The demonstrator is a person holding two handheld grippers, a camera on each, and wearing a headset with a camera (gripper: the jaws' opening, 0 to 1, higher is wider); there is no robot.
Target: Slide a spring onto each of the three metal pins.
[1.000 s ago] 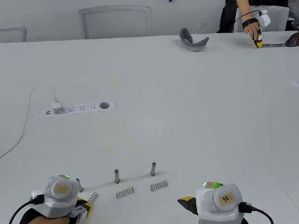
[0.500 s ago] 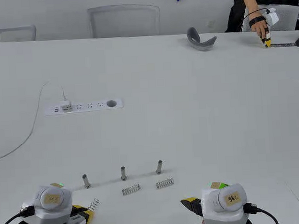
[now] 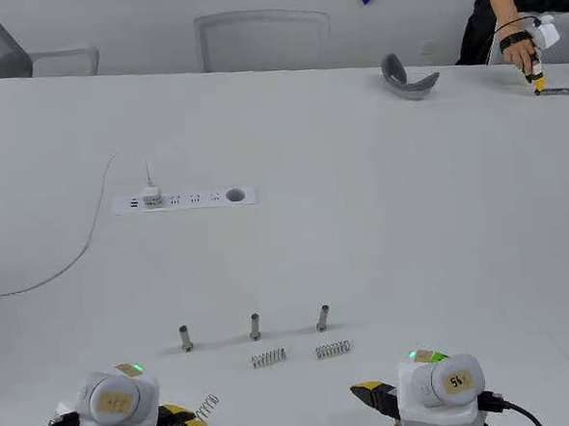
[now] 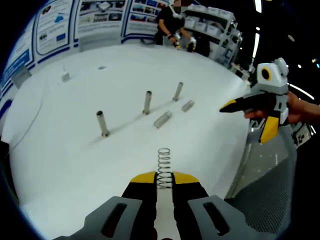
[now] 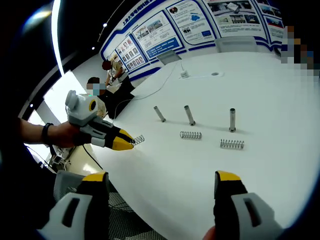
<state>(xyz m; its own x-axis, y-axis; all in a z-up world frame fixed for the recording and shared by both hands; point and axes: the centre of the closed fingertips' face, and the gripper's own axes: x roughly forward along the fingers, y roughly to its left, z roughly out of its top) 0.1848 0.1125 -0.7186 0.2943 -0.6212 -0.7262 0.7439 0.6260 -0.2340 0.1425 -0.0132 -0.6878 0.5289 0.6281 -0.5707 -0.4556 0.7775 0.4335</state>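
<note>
Three short metal pins stand upright in a row on the white table: left pin [image 3: 186,338], middle pin [image 3: 255,326], right pin [image 3: 322,318]. Two springs lie flat just in front of them, one [image 3: 268,357] by the middle pin and one [image 3: 333,348] by the right pin. My left gripper [image 4: 160,178] is shut on a third spring [image 4: 163,160], which sticks out past its yellow tips, near the table's front edge, short of the left pin [image 4: 102,124]. My right gripper [image 5: 161,177] is open with nothing between its fingers, near the front edge to the right of the pins.
A white power strip [image 3: 184,198] with a plugged-in charger and cable lies mid-table on the left. A grey curved object [image 3: 409,80] rests at the far side. A person's hand [image 3: 528,55] works at the far right corner. Chairs [image 3: 261,39] stand behind the table.
The head camera has shifted, so the whole scene sits further right. My left gripper has dropped back toward the table's front edge with the spring; the left pin now stands uncovered.
</note>
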